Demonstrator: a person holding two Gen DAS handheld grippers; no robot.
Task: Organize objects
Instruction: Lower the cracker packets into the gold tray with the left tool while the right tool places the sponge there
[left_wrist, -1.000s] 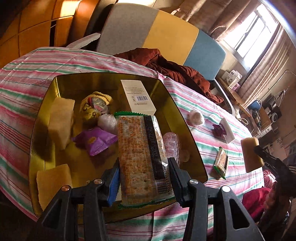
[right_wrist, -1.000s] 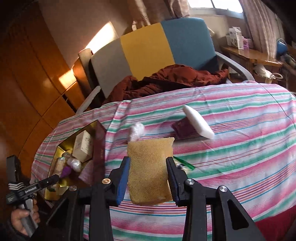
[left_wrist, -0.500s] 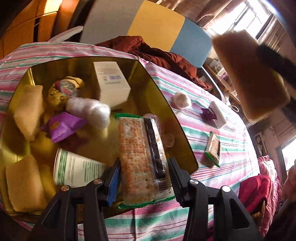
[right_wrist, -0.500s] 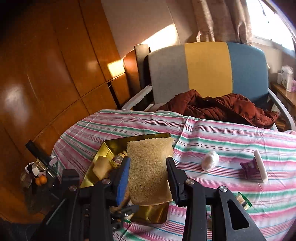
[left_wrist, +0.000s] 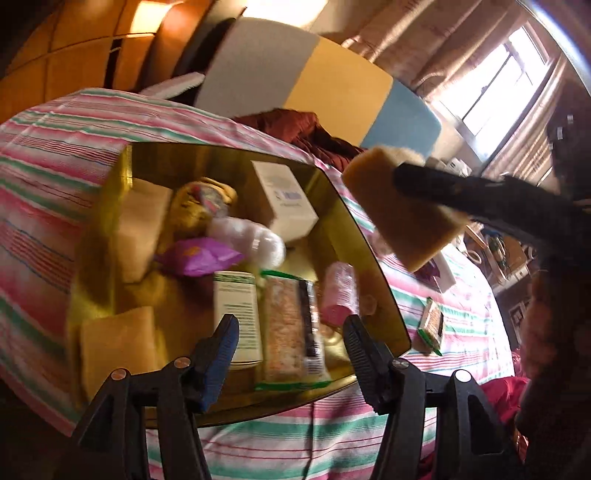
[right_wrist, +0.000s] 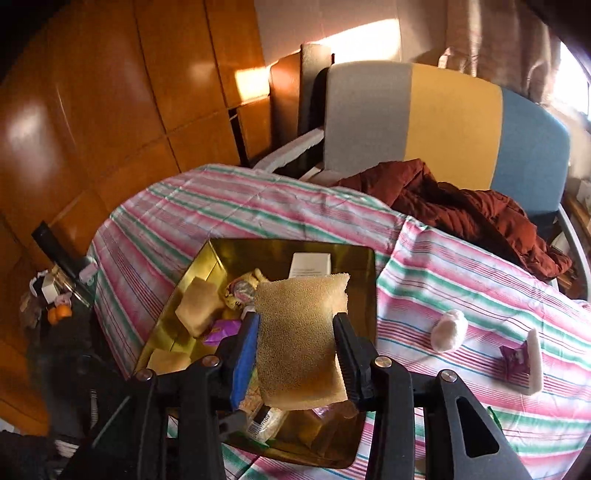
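A gold tray (left_wrist: 373, 258) (right_wrist: 369, 291) sits on the striped tablecloth and holds several items. My left gripper (left_wrist: 290, 341) is open just above the tray's near edge; a cracker packet (left_wrist: 291, 328) lies in the tray between its spread fingers, free of them. My right gripper (right_wrist: 295, 350) is shut on a yellow sponge (right_wrist: 301, 339) and holds it over the tray. The sponge also shows in the left wrist view (left_wrist: 399, 210), above the tray's right rim.
In the tray lie two sponges (left_wrist: 140, 225) (left_wrist: 118, 354), a white box (left_wrist: 284, 199), a purple packet (left_wrist: 195, 256), a white puff (left_wrist: 251, 236) and a green-white box (left_wrist: 238, 317). On the cloth lie a white puff (right_wrist: 448, 330), a purple packet (right_wrist: 513, 356), a white bar (right_wrist: 533, 360) and a small cracker pack (left_wrist: 432, 326). A chair with a red jacket (right_wrist: 472, 214) stands behind.
My left gripper has opened and let go of the cracker packet, which now lies in the tray. My right gripper has carried the sponge from over the table to above the tray.
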